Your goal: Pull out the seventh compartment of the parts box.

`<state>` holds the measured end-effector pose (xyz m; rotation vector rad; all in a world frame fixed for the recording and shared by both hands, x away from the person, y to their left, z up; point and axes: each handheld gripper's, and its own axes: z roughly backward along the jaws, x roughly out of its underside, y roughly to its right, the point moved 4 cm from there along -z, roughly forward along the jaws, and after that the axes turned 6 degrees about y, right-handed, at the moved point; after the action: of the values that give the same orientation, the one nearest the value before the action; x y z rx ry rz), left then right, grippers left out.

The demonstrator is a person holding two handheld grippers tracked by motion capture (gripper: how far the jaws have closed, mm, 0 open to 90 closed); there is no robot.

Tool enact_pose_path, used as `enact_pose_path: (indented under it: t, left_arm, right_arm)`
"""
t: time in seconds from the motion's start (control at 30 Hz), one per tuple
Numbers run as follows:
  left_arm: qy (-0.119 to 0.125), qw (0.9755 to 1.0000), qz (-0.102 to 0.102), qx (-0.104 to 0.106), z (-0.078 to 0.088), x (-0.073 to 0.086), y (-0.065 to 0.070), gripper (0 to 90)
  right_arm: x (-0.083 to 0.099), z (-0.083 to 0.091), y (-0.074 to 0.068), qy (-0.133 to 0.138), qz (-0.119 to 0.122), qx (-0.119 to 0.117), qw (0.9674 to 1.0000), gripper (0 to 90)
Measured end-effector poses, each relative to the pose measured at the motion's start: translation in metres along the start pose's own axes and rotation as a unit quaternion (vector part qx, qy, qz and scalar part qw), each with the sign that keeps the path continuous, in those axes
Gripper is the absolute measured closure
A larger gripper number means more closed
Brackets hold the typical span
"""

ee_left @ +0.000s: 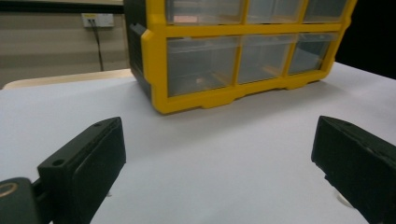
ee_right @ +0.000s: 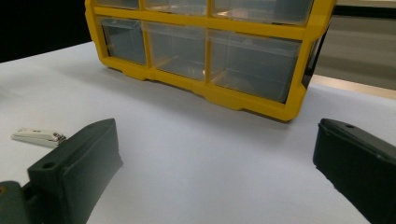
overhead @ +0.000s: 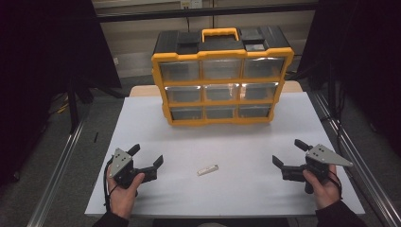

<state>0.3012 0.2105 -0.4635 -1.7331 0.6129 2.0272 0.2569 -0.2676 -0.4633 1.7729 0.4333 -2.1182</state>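
Hands came in from the near edge of the high view, one on each tool, two tools in all. The left tool (overhead: 147, 157) sat over the near left of the white table (overhead: 236, 142), its jaws spread wide with nothing between them. The right tool (overhead: 290, 153) sat over the near right, its jaws likewise spread wide and empty. Each carried one grey three-cornered plate on top.

Between the two tools, near the front middle of the table, lay one small white nail clipper (overhead: 207, 170). It lay flat, well apart from both tools. In the high view its long axis ran left to right with a slight slant, the right end a little farther from the person than the left. Which end was the cutting end could not be told there.

The right gripper view showed the nail clipper (ee_right: 38, 136) again, just beyond its left jaw, pale with a darker metal end toward the jaw. The left gripper view gave bare table between its jaws.

Farther back stood one yellow-and-black drawer cabinet (overhead: 222, 78) at the far middle of the table, with one yellow handle (overhead: 220, 34) on top. The high view showed nine clear drawers, three rows of three, all pushed in. Each gripper view caught the lower rows from a low angle; the left gripper view also showed one wall socket (ee_left: 97, 19) behind the table.
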Motion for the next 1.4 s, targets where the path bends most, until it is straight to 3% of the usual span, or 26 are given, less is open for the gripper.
enact_pose_path:
  t: [0.13, 0.3, 0.37, 0.57, 0.7, 1.17, 1.4]
  left_arm:
    - [-0.010, 0.9999, -0.012, 0.006, -0.001, 0.001, 0.001, 3.4]
    - [0.006, 0.9997, -0.007, 0.021, -0.001, -0.004, 0.010, 5.2]
    - [0.010, 0.9993, -0.019, 0.032, -0.003, -0.006, 0.018, 5.2]
    - [-0.007, 0.9974, -0.052, 0.049, -0.006, -0.005, 0.021, 4.8]
    - [-0.006, 0.9968, -0.066, 0.044, -0.010, -0.006, 0.022, 4.6]
    - [-0.005, 0.9923, -0.109, 0.059, -0.029, -0.010, 0.029, 4.5]
    - [-0.007, 0.9902, -0.133, 0.042, -0.040, -0.010, 0.027, 6.0]
  right_arm:
    - [0.001, -0.001, 0.001, -0.001, -0.001, 0.000, 1.0000, 0.4]
    - [0.001, 0.000, 0.002, -0.001, -0.003, 0.001, 1.0000, 0.4]
    - [0.002, 0.001, 0.002, -0.001, -0.006, -0.001, 1.0000, 0.4]
    - [0.000, 0.002, -0.001, -0.001, 0.000, -0.004, 1.0000, 0.6]
    - [0.000, 0.000, -0.002, -0.001, 0.003, -0.006, 1.0000, 0.6]
    - [0.000, 0.000, -0.003, 0.003, 0.003, -0.005, 1.0000, 1.0]
    - [0.000, 0.000, -0.003, 0.008, -0.004, 0.001, 1.0000, 0.1]
